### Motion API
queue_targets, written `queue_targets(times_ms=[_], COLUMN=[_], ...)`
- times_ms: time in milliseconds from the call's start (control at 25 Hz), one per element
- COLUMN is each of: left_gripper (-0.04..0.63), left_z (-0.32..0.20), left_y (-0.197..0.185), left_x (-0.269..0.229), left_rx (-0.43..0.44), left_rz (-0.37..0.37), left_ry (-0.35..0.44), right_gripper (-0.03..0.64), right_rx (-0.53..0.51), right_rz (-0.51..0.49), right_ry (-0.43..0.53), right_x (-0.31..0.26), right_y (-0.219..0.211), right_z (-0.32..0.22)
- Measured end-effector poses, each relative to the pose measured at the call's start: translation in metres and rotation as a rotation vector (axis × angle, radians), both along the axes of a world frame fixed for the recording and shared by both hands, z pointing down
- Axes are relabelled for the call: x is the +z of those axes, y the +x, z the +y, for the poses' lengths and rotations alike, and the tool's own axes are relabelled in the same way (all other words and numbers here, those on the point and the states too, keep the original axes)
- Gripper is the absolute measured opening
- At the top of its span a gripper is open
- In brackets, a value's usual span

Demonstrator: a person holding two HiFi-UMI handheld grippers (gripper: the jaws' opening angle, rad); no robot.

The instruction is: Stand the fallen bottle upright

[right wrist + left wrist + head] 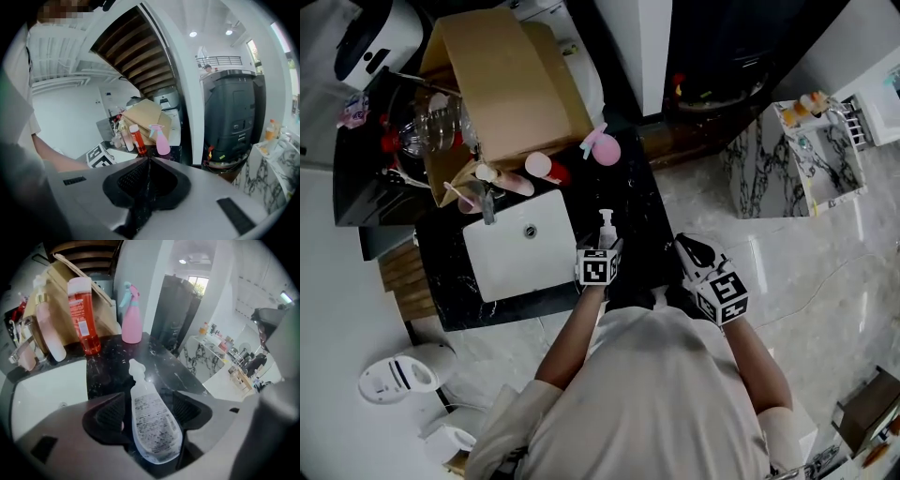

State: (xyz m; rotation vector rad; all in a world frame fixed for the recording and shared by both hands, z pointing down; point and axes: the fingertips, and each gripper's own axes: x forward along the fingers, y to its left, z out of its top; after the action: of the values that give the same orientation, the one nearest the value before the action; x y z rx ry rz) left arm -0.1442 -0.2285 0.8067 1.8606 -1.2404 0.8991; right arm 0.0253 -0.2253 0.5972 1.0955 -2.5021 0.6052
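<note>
Nearest to me is the person's white shirt point(675, 394), both arms stretched out over the black counter point(642, 216). The clear bottle point(152, 420) lies on its side on that counter, just right of the sink point(506, 267), with its nozzle pointing away from the person. The left tool point(149, 413) is tipped down over it with its jaws spread wide, one pad either side of the bottle's body and neither pressing on it, so nothing is gripped yet. The right tool point(146, 183) hangs further right of the sink, off the counter's edge, with its jaws closed together on nothing. A red bottle point(84, 317) and a pink spray bottle point(131, 315) stand beyond the sink, near a cardboard box point(502, 89), well apart from the work. To my eye the step in hand is the grasp. It would go best if the pads settled squarely on the broad middle of the body rather than near the narrow neck, then closed gently, since thin plastic like this will likely dent or squirt out. After that, swing the base down and the nozzle up, and set it on flat counter away from the sink's rim before letting go.
</note>
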Motion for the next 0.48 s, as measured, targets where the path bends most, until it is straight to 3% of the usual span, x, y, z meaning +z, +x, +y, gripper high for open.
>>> queue_targets(times_ms=[320,480], left_gripper=[0.347,0.346], left_z=[-0.009,-0.015], left_y=[0.009,0.010], left_x=[0.028,0.034], left_rx=[0.008,-0.039], left_rz=[-0.034,-0.092], left_ry=[-0.149,-0.164], right_gripper=[0.035,0.035], right_rx=[0.090,0.101], right_rz=[-0.005,-0.003], right_ry=[-0.046,-0.058], right_x=[0.018,0.021], right_y=[0.017,0.021], right_z=[0.012,0.012])
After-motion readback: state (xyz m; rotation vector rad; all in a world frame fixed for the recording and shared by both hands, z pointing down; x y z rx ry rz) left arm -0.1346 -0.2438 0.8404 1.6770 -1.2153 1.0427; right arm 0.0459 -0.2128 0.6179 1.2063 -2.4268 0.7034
